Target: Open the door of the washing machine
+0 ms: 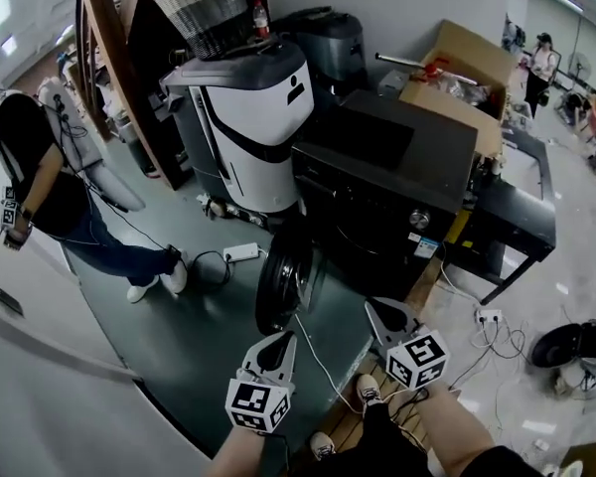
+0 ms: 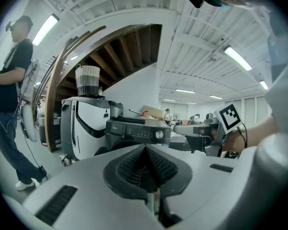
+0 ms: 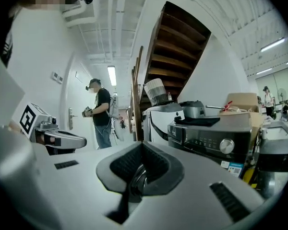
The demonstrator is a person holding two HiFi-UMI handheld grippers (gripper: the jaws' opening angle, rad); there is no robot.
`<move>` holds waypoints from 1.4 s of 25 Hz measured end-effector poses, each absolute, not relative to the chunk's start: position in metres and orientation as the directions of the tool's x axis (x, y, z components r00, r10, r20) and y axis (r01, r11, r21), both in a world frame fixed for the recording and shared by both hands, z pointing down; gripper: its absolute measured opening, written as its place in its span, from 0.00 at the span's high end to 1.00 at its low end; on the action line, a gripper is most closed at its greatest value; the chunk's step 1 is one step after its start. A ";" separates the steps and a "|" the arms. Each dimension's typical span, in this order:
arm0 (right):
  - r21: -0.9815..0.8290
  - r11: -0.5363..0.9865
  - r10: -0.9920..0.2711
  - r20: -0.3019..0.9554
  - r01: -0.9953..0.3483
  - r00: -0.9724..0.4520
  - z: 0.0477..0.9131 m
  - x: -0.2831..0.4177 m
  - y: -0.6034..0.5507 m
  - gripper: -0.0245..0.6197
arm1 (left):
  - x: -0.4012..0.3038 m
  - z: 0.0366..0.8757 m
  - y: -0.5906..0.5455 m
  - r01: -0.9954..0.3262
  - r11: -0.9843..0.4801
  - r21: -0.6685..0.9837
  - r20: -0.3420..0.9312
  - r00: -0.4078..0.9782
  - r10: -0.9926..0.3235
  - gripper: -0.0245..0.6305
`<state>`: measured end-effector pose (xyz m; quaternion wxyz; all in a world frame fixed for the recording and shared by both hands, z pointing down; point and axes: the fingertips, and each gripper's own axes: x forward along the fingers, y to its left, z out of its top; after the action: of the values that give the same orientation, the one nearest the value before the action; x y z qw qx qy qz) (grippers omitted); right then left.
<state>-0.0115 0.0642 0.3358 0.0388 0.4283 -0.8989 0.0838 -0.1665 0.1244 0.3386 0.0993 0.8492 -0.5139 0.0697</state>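
The door (image 1: 281, 278) hangs open off the washer (image 1: 397, 182), just ahead of the left gripper (image 1: 277, 344), the nearer one. It and the right gripper (image 1: 385, 314) are closed on nothing.

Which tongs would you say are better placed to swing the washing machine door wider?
Probably left: the left tongs hover just below the rim of the open door; the right tongs sit farther off. Both are shut, empty.

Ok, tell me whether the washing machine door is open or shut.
Open. In the head view the round door stands swung out from the front of the washing machine, hanging at its left side.
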 end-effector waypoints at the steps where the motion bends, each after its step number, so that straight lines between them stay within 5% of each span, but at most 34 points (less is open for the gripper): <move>1: -0.112 0.607 -0.774 0.140 -0.787 -0.617 0.331 -0.009 0.077 0.94 | -0.166 0.337 0.135 -0.880 -0.464 0.101 0.220 0.475 -0.852 0.94; 13: -0.136 0.502 -0.835 0.181 -0.854 -0.519 0.335 0.000 0.187 0.94 | -0.167 0.342 0.221 -0.825 -0.544 0.152 0.217 0.565 -0.796 0.94; 35: -0.148 0.461 -0.855 0.193 -0.875 -0.482 0.339 0.021 0.214 0.94 | -0.145 0.346 0.227 -0.815 -0.556 0.163 0.215 0.579 -0.786 0.94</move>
<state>0.0214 0.2137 0.3393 0.0454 0.5067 -0.8534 0.1137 -0.1454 0.2265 0.3455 0.1229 0.8801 -0.4549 0.0586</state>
